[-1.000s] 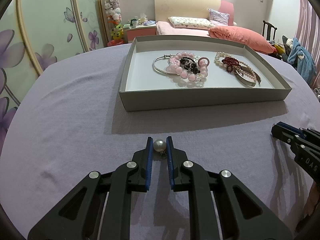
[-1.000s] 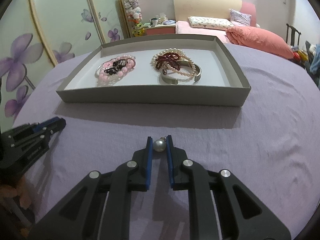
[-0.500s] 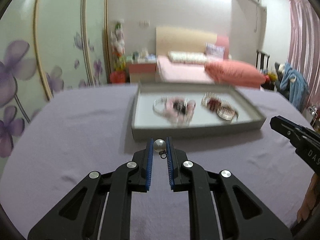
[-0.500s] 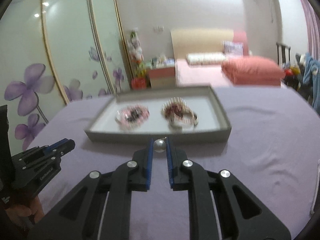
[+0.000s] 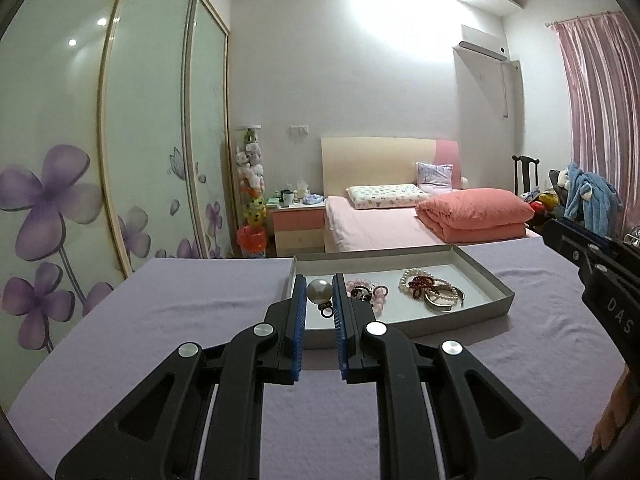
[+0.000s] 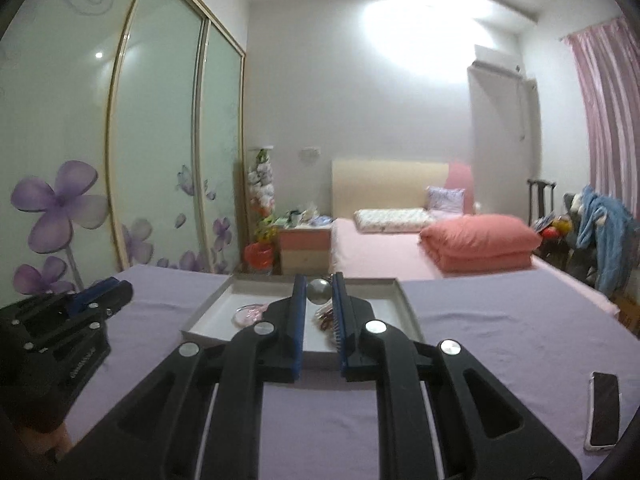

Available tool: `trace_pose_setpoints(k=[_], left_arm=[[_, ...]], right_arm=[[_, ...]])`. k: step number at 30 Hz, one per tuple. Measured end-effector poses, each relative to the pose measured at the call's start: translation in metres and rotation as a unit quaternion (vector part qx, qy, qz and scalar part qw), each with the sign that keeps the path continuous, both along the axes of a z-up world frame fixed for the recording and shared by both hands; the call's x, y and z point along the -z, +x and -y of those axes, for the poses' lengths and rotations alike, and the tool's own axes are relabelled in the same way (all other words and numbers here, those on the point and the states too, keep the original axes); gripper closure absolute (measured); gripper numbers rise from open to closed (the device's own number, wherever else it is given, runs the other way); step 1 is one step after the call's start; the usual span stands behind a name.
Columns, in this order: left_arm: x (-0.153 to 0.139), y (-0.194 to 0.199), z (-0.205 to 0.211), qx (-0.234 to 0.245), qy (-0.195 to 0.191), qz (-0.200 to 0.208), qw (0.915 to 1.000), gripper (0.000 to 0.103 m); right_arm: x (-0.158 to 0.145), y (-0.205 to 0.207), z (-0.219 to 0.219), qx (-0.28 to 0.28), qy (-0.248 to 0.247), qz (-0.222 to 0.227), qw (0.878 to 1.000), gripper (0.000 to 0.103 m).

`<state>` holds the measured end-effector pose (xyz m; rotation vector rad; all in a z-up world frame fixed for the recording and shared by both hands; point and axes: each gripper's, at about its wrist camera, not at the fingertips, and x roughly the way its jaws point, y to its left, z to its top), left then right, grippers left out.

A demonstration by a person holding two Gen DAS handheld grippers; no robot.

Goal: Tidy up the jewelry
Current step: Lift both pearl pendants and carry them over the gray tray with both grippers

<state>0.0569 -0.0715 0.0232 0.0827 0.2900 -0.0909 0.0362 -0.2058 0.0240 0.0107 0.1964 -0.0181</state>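
Left gripper [image 5: 319, 294]: jaws narrow, clamped on a pearl [image 5: 319, 291] at the tips, between the blue ribbed pads [image 5: 299, 312]. A small dark ring clasp [image 5: 326, 312] hangs under the pearl. Pearl is round, glossy, grey-white, held above the near wall of the tray [image 5: 460, 326].

Right gripper [image 6: 319, 294]: jaws narrow, clamped on a second pearl [image 6: 318, 291] at the tips; view is blurred.

Writing: "DAS" reads on the right gripper's black body in the left view; the rest is cut off.

Tray: shallow, rectangular, grey card walls, white floor, lying on a lilac cloth [image 5: 200, 312]. Inside: pink bead bracelet [image 5: 366, 290], white pearl strand [image 5: 432, 284] with dark red beads, metal bangle [image 5: 442, 306]. Phone [image 6: 603, 410], glossy and flat, lies on the cloth at right.
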Motion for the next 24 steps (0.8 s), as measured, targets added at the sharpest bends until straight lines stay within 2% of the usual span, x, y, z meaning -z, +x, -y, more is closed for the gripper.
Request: trace_pose_setpoints(k=[9, 24], left_arm=[[0.004, 0.001, -0.007, -0.008, -0.008, -0.012, 0.9999, 0.089], [0.006, 0.0, -0.007, -0.001, -0.004, -0.014, 0.9999, 0.089]], right_arm=[[0.009, 0.013, 0.004, 0.011, 0.0, -0.017, 1.0, 0.089], [0.01, 0.013, 0.005, 0.01, -0.001, -0.017, 1.0, 0.089]])
